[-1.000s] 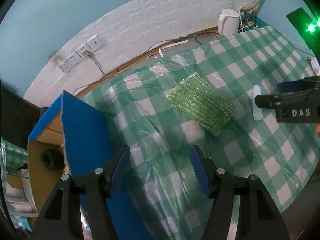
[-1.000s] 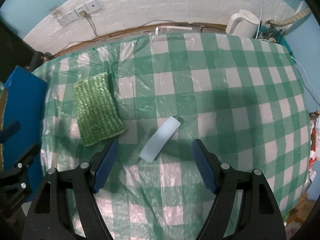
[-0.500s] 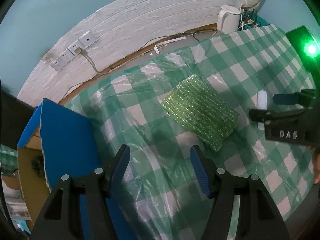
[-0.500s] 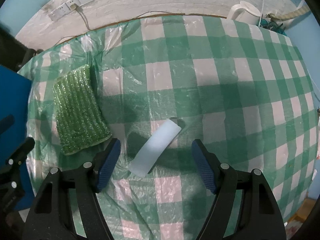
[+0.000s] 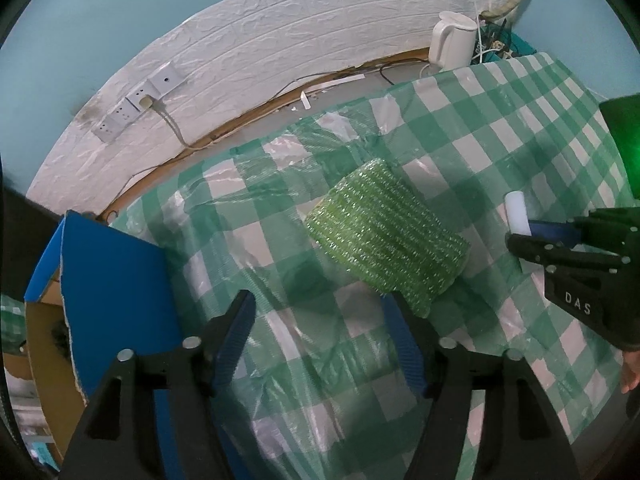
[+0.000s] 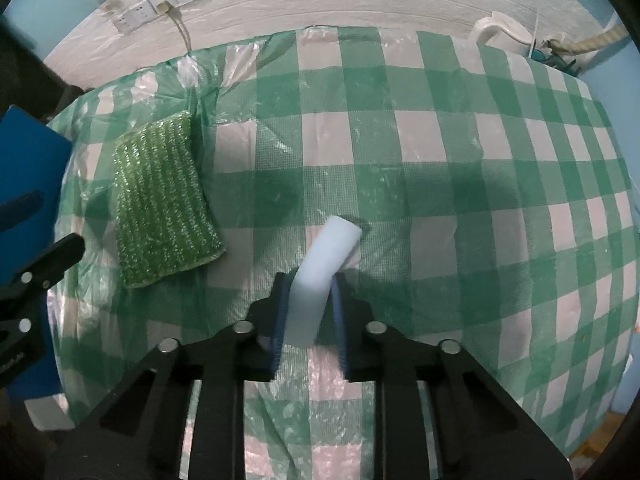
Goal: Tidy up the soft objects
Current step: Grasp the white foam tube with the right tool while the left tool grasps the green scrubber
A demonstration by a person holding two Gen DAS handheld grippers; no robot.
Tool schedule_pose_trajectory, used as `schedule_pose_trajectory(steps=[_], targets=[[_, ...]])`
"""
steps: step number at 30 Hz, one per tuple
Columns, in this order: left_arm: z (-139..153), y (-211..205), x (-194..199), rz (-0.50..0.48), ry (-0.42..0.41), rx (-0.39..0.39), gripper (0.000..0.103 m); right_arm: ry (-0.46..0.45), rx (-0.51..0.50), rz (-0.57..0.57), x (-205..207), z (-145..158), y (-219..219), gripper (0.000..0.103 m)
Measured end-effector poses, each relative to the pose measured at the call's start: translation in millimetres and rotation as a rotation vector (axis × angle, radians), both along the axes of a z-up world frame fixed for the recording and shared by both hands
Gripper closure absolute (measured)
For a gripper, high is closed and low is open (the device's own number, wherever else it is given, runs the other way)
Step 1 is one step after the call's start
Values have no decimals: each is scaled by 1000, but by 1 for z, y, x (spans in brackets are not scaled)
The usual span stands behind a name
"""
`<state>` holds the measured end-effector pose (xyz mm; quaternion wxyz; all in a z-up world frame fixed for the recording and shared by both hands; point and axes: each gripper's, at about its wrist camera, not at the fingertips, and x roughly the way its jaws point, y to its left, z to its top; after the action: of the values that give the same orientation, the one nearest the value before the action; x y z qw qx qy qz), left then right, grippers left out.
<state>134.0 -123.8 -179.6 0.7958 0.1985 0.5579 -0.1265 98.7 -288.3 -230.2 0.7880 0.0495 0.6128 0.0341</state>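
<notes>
1. Right hand-held gripper [image 6: 308, 312] has just been closing and is now clenched on the white foam strip [image 6: 320, 276], pads pressing its near half; far end sticks out ahead and bends toward the table [image 6: 440, 168].
2. Foam looks very light and squashy: it kinks at the pinch, so a mid-length hold is likely better than an end hold; the free end may flop.
3. Left hand-held gripper [image 5: 320, 340] is released, jaws wide and just been opening, nothing between them; it hangs over the checked cloth.
4. Green scrub pad [image 5: 386, 236] lies flat just ahead and to the right of the left jaws, not touched. Soft, springy, rough knit, probably not slippery; take it across the short sides.
5. Plastic cover on the cloth is wrinkled and slick, and could catch a pad tip.
6. Blue box flap [image 5: 116, 280] stands left of the left hand-held gripper, cardboard box open beside it, likely the drop spot.
7. Kettle [image 5: 454, 44] and cables are far ahead by the wall, well apart. Nothing lies between pad and jaws.
</notes>
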Motion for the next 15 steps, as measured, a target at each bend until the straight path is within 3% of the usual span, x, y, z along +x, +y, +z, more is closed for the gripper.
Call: schedule_pose_trajectory(steps=[4, 15], targets=[[-1, -5, 4, 7, 9, -29, 25, -18, -18, 20, -3, 6, 0, 88], [-12, -25, 19, 57, 63, -123, 23, -29, 0, 36, 0, 11, -9, 89]])
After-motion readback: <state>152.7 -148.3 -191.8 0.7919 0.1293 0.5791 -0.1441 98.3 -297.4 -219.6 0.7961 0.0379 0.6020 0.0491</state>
